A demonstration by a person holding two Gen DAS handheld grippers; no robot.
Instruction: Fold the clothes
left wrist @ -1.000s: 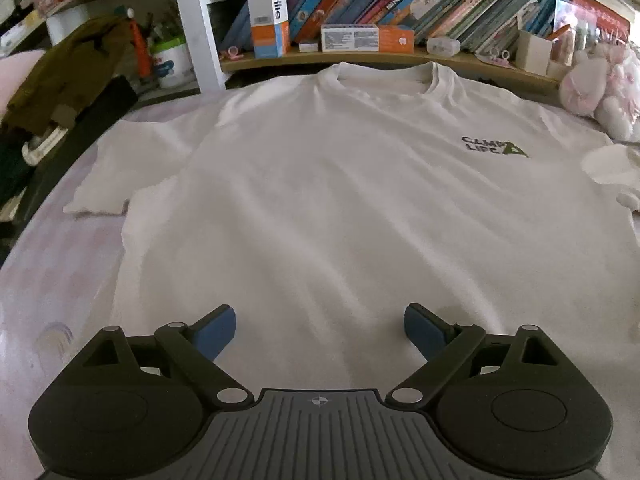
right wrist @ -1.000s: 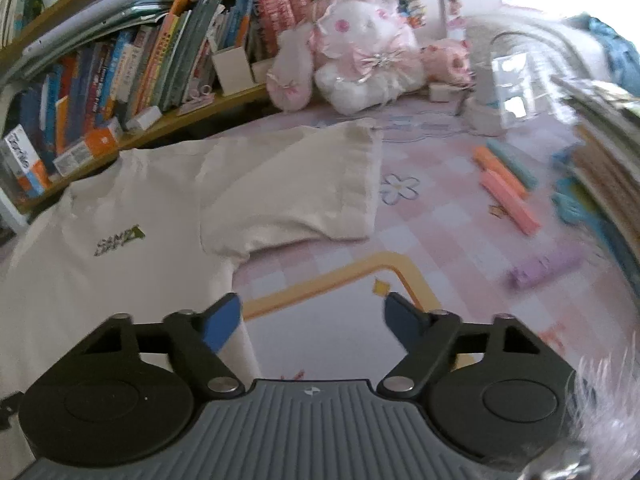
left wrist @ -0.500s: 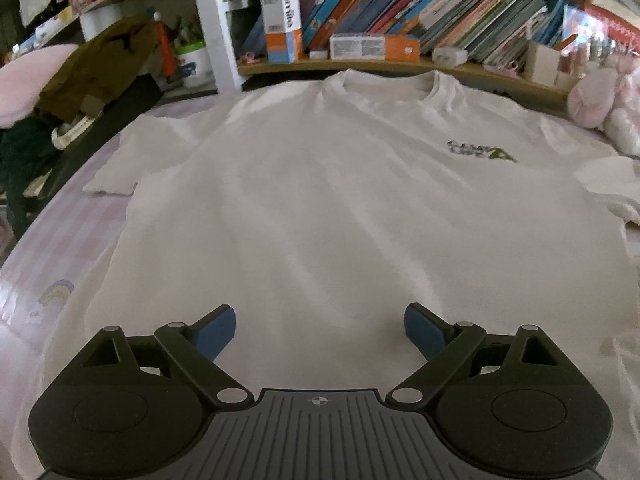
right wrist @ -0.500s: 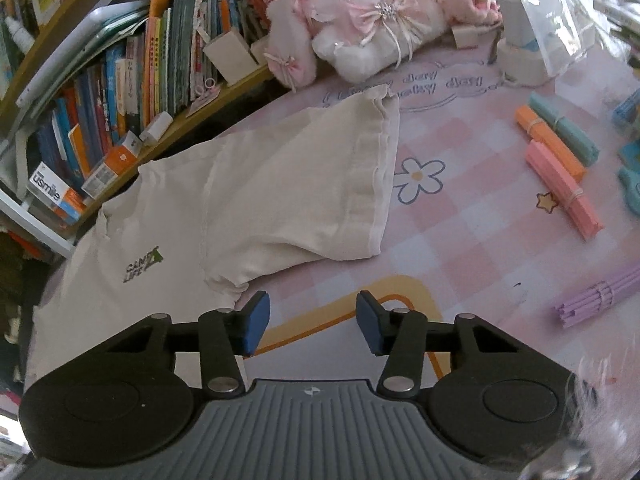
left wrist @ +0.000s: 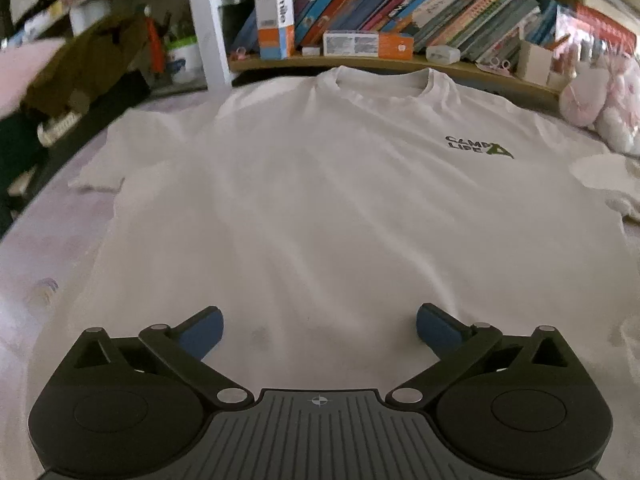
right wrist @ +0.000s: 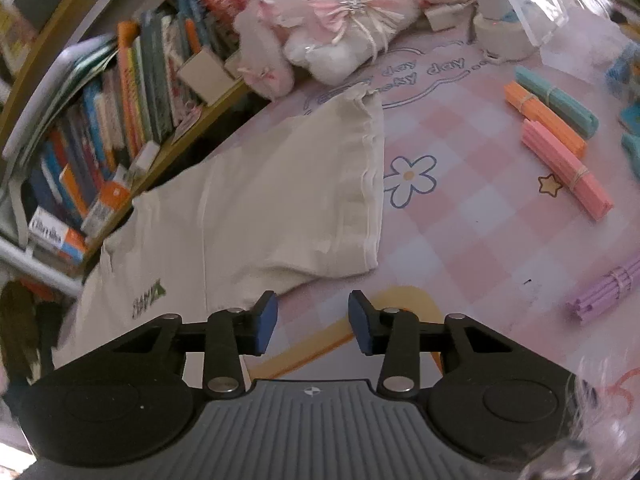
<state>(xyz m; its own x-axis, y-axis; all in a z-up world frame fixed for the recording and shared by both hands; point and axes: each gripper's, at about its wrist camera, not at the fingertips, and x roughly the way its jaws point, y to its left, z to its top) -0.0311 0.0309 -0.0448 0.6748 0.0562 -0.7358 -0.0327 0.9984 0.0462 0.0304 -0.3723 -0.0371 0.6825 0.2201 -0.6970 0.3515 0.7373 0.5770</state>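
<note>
The white T-shirt (left wrist: 320,200) is lying flat, face up, on the bench (right wrist: 480,220), with its long axis running from the hem at 6 o'clock to the collar at 12 o'clock in the left wrist view.

The left gripper (left wrist: 318,322) is hovering over the lower body of the shirt; its jaws are spread wide and gripping nothing.

The right gripper (right wrist: 308,322) is pointing at the shirt's right sleeve (right wrist: 312,196). The sleeve is lying at 12 o'clock from the jaws, just beyond them, with its cuff edge toward 1 o'clock. These jaws are parted by a narrower gap and are also holding nothing.

Judgement: the right gripper is nearer to the sleeve, so the sleeve fold is likely its move.

Containers: an open white box (left wrist: 534,62) is sitting on the bookshelf (left wrist: 400,66); its contents are too small to tell.

No fold is visible yet.
</note>
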